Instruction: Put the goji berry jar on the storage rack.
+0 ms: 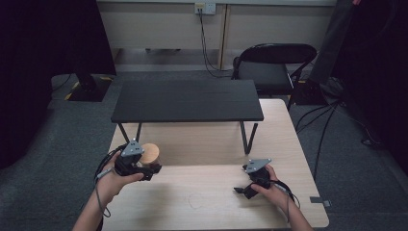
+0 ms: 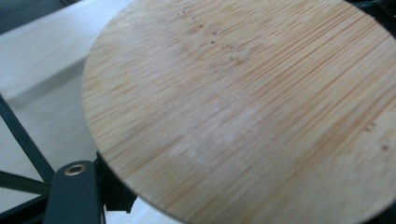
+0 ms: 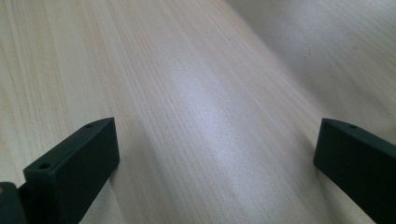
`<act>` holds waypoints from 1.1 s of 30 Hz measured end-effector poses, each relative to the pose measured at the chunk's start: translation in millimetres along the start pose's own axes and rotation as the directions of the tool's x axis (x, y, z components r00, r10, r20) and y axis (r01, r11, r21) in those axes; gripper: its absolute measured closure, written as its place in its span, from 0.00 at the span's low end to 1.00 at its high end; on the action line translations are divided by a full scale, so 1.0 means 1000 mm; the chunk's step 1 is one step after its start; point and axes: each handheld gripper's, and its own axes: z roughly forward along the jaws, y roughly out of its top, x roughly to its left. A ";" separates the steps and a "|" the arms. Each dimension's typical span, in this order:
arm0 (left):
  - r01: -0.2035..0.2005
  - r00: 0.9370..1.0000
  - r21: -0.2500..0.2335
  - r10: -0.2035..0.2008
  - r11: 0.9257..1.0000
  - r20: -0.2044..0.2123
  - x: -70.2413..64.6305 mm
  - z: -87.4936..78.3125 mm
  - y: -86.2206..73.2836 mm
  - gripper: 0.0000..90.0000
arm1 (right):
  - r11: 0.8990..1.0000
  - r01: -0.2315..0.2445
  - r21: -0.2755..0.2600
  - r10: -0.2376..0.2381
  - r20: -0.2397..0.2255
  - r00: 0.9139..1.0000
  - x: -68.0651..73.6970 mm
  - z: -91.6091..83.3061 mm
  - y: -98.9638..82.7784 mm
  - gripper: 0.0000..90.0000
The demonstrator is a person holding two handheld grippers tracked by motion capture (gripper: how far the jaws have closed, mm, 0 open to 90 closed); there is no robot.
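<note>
1. High view: nearest the camera, two forearms come in from the bottom edge, each hand holding a gripper above a light wooden table. The left gripper sits at the table's left side, a grey three-cornered plate on top, with a round bamboo disc at its jaw end. The right gripper is low over the table's right half, well apart from the left one, pointing toward the table's middle. Behind both, a black shelf on thin legs stands on the far half of the table. A black folding chair is on the grey floor beyond, and cables run up to a wall socket.

2. Left gripper view: the bamboo disc is pressed close to the lens, its striped grain running slantwise. One black jaw shows at the bottom left, touching the disc's edge; the other jaw is hidden behind the disc. The gripper appears to be holding the disc. The table and the shelf's dark legs lie behind.

3. Right gripper view: the two black jaws stand wide apart at the lower corners, with bare table surface between them.
</note>
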 end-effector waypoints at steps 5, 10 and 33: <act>-0.010 1.000 0.011 0.010 1.000 0.027 0.004 -0.012 0.025 0.28 | 1.000 0.000 0.000 0.000 0.000 1.000 0.000 0.000 0.000 0.00; -0.022 0.999 0.020 0.021 1.000 0.033 0.009 -0.019 0.052 0.28 | 1.000 0.001 0.001 -0.001 0.001 1.000 0.000 0.000 0.000 0.00; 0.050 0.995 0.015 -0.048 0.999 -0.088 0.040 0.005 0.141 0.28 | 1.000 0.000 -0.001 0.000 0.000 1.000 0.000 0.000 0.000 0.00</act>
